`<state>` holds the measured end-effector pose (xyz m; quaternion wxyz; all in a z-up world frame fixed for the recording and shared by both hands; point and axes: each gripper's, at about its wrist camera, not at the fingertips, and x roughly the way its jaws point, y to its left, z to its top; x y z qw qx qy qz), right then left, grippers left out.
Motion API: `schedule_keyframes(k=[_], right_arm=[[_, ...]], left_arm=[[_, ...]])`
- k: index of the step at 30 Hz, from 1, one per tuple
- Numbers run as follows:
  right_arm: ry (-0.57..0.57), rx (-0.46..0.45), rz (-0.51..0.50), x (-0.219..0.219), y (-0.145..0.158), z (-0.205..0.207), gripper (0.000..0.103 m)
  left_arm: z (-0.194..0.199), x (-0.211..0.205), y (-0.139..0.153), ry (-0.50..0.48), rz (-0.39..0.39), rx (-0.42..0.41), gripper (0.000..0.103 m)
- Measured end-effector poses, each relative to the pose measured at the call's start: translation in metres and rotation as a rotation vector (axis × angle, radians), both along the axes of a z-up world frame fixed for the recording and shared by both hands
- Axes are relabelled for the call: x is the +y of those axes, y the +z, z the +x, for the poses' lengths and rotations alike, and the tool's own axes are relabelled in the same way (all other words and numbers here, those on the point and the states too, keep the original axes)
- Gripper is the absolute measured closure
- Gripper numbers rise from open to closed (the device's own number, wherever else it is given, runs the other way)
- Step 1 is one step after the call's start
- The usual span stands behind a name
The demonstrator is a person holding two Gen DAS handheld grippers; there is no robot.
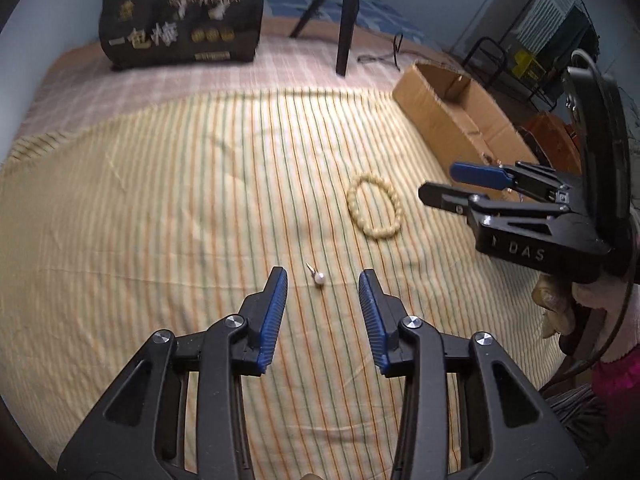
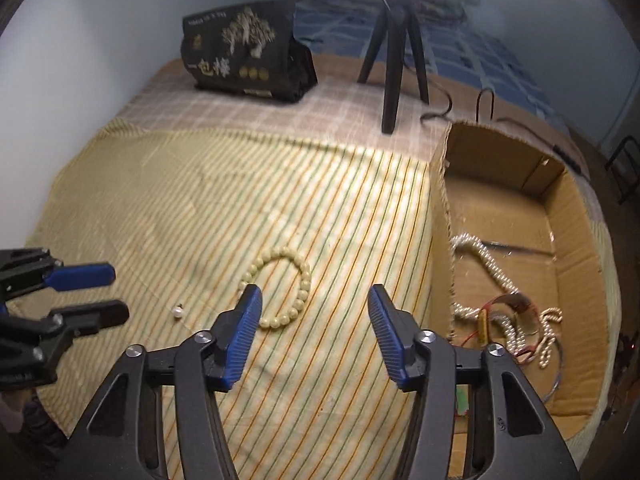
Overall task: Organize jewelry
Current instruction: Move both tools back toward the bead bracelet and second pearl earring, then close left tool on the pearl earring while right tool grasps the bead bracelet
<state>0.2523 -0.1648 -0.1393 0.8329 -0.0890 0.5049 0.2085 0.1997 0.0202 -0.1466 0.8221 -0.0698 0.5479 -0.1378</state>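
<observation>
Your left tool (image 1: 322, 285) is hanging released above the striped cloth (image 1: 180, 208), its blue pads (image 1: 274, 316) standing apart with nothing clamped. Just ahead of its tips, roughly centred in the gap, a small pearl earring (image 1: 319, 277) is lying on the cloth, untouched. Your right tool (image 2: 315, 294) is likewise standing unclenched, gripping nothing; its left pad is overlapping the near edge of a cream beaded bracelet (image 2: 280, 288) in the right wrist view, though whether they are touching cannot be told. From the left tool, that bracelet is lying further ahead and to the right. Right of your right tool, a cardboard box (image 2: 576, 248) is sitting on the bed, and inside it pearl strands (image 2: 496, 268) and a red cord (image 2: 500, 300) are lying tangled. Far ahead of both tools, a black tripod (image 2: 394, 60) and a black printed bag (image 2: 244, 56) are standing on a checked cloth (image 2: 260, 116).
</observation>
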Motion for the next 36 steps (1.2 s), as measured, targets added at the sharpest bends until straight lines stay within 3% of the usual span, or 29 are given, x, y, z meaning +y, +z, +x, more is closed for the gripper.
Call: schedule_keyframes(k=[3,12,20,22,29,33,36], right_arm=[[-0.001,0.023,0.001,0.001,-0.008,0.001,0.059],[0.005,0.055,-0.007,0.006,-0.023,0.006,0.065],[0.018,0.070,-0.029,0.013,-0.034,0.007,0.071],[0.015,0.075,-0.029,0.013,-0.036,0.009,0.071],[0.013,0.085,-0.026,0.015,-0.042,0.013,0.072],[0.005,0.094,-0.015,0.014,-0.048,0.016,0.072],[0.007,0.095,-0.006,0.015,-0.049,0.016,0.079]], left_arm=[[0.002,-0.004,-0.013,-0.001,-0.002,0.036,0.071],[0.005,-0.019,-0.037,-0.010,0.053,0.067,0.072],[0.012,-0.020,-0.045,0.004,0.053,0.066,0.072],[0.014,-0.022,-0.046,-0.001,0.055,0.065,0.078],[0.018,-0.027,-0.051,-0.007,0.070,0.066,0.083],[0.019,-0.027,-0.053,-0.005,0.087,0.059,0.095],[0.020,-0.026,-0.053,-0.002,0.088,0.056,0.096]])
